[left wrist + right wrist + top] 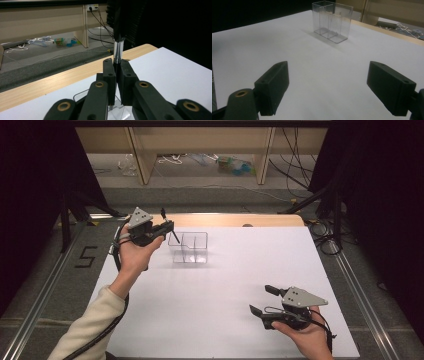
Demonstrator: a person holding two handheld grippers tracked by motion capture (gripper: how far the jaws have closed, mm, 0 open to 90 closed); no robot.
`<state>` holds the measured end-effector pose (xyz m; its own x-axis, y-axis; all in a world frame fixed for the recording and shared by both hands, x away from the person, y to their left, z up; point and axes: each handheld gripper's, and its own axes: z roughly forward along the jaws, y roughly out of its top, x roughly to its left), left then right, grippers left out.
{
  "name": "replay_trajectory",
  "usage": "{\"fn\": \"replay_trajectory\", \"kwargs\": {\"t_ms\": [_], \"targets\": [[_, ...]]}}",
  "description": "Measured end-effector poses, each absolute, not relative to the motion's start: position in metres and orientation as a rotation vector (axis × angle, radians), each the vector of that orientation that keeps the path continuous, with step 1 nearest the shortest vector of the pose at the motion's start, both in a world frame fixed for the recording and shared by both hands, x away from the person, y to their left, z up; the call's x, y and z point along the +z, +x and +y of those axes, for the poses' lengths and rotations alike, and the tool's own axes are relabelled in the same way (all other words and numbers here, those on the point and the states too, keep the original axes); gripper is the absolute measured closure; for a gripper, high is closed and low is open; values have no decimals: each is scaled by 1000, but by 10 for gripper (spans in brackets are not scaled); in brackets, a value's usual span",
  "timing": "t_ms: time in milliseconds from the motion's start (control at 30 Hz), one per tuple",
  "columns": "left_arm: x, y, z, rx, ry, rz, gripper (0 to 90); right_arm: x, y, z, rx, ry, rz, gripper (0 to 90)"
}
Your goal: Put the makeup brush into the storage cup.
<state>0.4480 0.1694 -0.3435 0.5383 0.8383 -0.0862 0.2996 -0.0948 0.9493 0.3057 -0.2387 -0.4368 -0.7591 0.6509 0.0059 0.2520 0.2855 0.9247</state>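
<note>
Pen [117, 50]: pinched upright between the pressed jaws of the left tongs [116, 75], its lower tip just above the clear box [189, 247]. Box stands on the bench [240, 285] directly below and beside the left tongs. Right tongs [261, 301]: jaws spread, holding nothing, well apart from the box, low over the near bench.

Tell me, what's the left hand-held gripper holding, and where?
The left hand-held gripper pinches a pen-like stick near its lower part, over the clear box.
</note>
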Motion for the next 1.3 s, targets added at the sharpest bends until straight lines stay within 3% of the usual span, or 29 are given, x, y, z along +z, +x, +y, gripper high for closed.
{"fn": "replay_trajectory", "kwargs": {"t_ms": [1300], "targets": [[-345,457,168,617,1654,987,850,-437,306,-239,1467,816,2188,191]]}}
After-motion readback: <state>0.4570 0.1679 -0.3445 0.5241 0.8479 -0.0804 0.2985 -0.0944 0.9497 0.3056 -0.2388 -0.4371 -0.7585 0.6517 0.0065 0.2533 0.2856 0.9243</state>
